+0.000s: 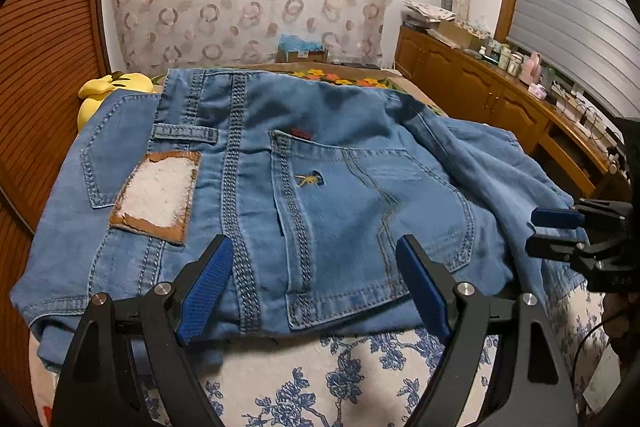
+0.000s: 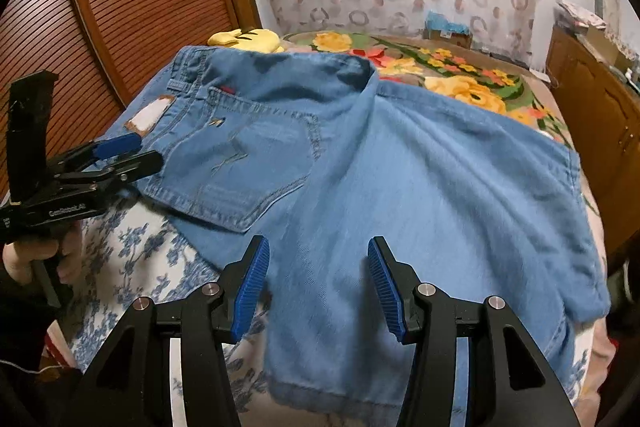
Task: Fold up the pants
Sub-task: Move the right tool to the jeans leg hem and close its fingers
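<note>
The jeans (image 1: 320, 187) are lying on the bed (image 1: 360, 379), spread over a white sheet with blue flowers, seat side up. They are light blue denim, and the waistband is sitting toward the left with a worn, brown-edged patch (image 1: 156, 197) showing white in its middle. A back pocket (image 1: 376, 223) with a small yellow stitched mark is facing up beside a heavy stitched seam. A leg (image 2: 420, 211) is running off to the right and toward the near edge of the bed, its surface softly creased and its hem (image 2: 324, 393) lying close below the right gripper.

The left gripper (image 1: 316, 287) is hovering over the near edge of the seat, its blue pads spread wide apart with nothing between them. The right gripper (image 2: 318, 287) is hanging above the leg, jaws likewise parted and holding nothing.

A yellow plush toy (image 1: 108, 91) is resting just beyond the waistband, and a flowered blanket (image 2: 460, 79) is covering the far part of the bed.
</note>
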Demonstrator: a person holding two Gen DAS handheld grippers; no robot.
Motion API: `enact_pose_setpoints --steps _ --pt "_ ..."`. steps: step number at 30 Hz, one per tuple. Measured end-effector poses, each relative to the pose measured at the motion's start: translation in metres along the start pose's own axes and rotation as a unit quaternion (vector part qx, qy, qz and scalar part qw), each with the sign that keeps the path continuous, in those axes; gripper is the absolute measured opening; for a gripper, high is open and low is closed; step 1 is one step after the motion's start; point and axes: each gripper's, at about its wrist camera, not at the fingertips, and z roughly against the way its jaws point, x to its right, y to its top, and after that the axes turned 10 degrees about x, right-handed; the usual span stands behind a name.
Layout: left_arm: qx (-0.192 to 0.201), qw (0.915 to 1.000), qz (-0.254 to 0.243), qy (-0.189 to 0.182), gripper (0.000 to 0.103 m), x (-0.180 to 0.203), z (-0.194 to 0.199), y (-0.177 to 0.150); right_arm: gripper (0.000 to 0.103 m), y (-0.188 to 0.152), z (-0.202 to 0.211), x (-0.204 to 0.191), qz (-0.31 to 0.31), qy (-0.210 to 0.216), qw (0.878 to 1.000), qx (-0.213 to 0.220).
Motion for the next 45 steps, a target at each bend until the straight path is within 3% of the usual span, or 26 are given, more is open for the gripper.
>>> enact_pose_setpoints --steps 5,11,14,17,18,22,33,42,44,45 --pt "-0.001 1.0 0.001 -0.004 0.084 0.002 0.004 -0.003 0.053 0.0 -0.001 0.0 -0.002 0.001 1.0 -0.011" --pt "-0.011 0.9999 -0.005 -0.002 0.084 0.009 0.002 -0.009 0.046 -0.004 -0.01 -0.003 0.013 -0.012 0.999 -0.033" --pt "-0.014 0.9999 -0.007 -0.005 0.084 0.013 0.001 -0.01 0.036 -0.008 -0.011 0.002 0.011 -0.011 0.999 -0.039" --pt "-0.015 0.9998 -0.008 -0.007 0.084 0.015 0.001 -0.01 0.019 -0.01 -0.008 0.011 0.007 -0.007 0.999 -0.038" --pt "-0.016 0.9998 -0.009 -0.007 0.084 0.016 0.0 -0.009 0.009 -0.011 -0.004 0.014 0.006 -0.002 0.999 -0.034" --pt "-0.016 0.9998 -0.001 -0.009 0.084 0.014 -0.002 -0.005 0.004 0.0 0.011 0.02 0.005 -0.001 1.0 -0.013" --pt "-0.016 0.9997 -0.009 -0.015 0.084 0.028 -0.007 0.001 0.003 0.033 0.046 0.07 0.004 -0.07 0.996 0.047" --pt "-0.025 0.9995 -0.011 -0.018 0.084 0.034 -0.013 -0.001 0.004 0.025 0.034 0.041 0.011 -0.03 0.999 0.039" --pt "-0.027 0.9994 -0.012 -0.019 0.084 0.036 -0.014 -0.002 0.019 0.02 0.028 0.031 0.01 -0.012 0.999 0.034" --pt "-0.027 0.9994 -0.012 -0.019 0.084 0.036 -0.013 -0.003 0.037 0.018 0.025 0.026 0.009 -0.004 0.999 0.03"
